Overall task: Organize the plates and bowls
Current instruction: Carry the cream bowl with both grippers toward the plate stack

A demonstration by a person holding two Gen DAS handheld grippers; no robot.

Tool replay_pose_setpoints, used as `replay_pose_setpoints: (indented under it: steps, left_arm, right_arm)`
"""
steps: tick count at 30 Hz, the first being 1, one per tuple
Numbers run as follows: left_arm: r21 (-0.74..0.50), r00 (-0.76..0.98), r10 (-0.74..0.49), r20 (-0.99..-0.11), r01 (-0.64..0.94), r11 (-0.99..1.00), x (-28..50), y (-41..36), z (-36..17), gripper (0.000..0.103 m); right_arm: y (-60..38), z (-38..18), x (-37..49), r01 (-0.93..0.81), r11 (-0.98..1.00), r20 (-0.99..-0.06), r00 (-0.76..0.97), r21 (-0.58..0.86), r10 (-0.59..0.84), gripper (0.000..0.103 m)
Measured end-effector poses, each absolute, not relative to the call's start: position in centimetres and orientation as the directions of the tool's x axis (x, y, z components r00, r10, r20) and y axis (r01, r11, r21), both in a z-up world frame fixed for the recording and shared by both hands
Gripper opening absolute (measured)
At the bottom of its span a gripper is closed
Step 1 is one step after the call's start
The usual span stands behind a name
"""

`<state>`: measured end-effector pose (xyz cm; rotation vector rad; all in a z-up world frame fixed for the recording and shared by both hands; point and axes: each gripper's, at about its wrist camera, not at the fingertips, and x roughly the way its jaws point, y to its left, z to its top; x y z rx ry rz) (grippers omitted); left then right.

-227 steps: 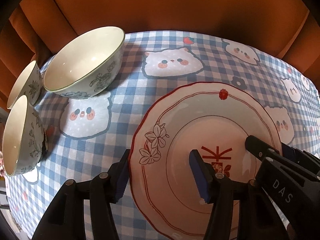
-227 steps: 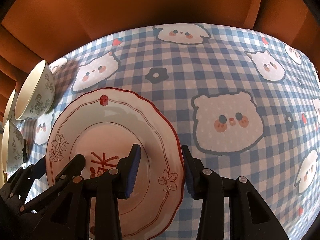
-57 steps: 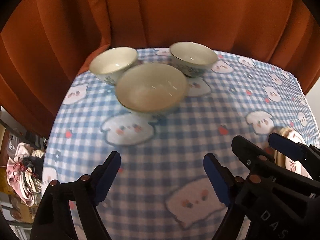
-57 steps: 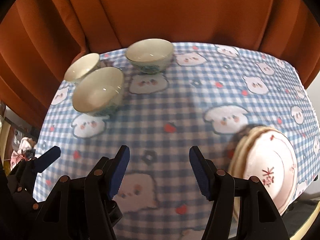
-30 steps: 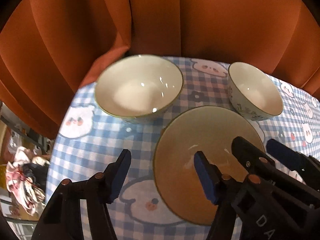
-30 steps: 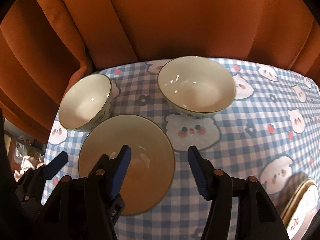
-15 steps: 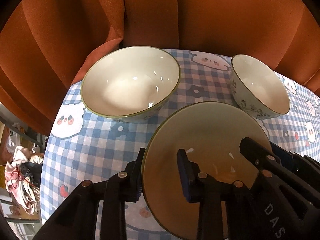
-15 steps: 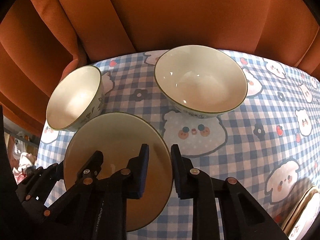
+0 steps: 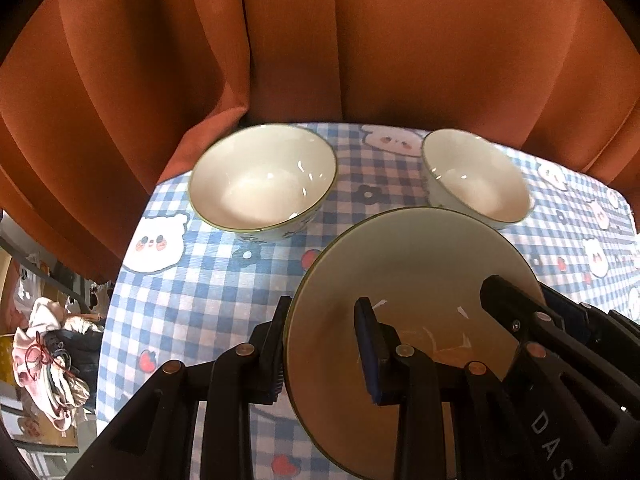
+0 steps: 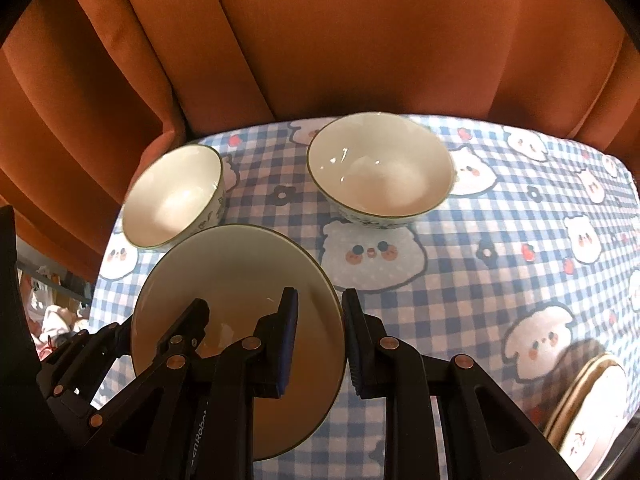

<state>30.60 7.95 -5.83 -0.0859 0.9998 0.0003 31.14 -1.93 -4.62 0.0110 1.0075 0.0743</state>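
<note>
Table w/ blue-check bear cloth (image 10: 500, 240): bowl (image 10: 380, 168) at 12, smaller bowl (image 10: 172, 196) at 10, plate stack (image 10: 588, 408) at 4.

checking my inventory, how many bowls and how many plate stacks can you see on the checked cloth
bowls: 3, the gripped bowl, the back left bowl, the back right bowl
plate stacks: 1, the plate stack, number of plates unclear
total: 4
</note>
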Motion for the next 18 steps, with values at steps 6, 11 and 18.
replay_pose_setpoints:
  steps: [6,11,18]
  left_arm:
    - [-0.075,0.573,-0.051,-0.818,-0.019,0.997,27.9,7.2,-3.8,0.03]
    - [-0.074,0.591,-0.057,-0.805,-0.005,0.997,25.2,6.3,-2.8,0.03]
    - [-0.072,0.598,-0.064,-0.799,0.011,0.997,21.8,4.6,-2.3,0.03]
  right_arm:
    - [-2.7,-2.7,28.2,-0.041,0.998,-0.822,0.566,0.045,0.06,0.026]
    - [-3.5,-1.4,25.3,-0.03,0.998,-0.805,0.59,0.047,0.056,0.026]
    - [-5.4,-0.7,21.4,-0.012,0.998,-0.798,0.6,0.058,0.054,0.026]
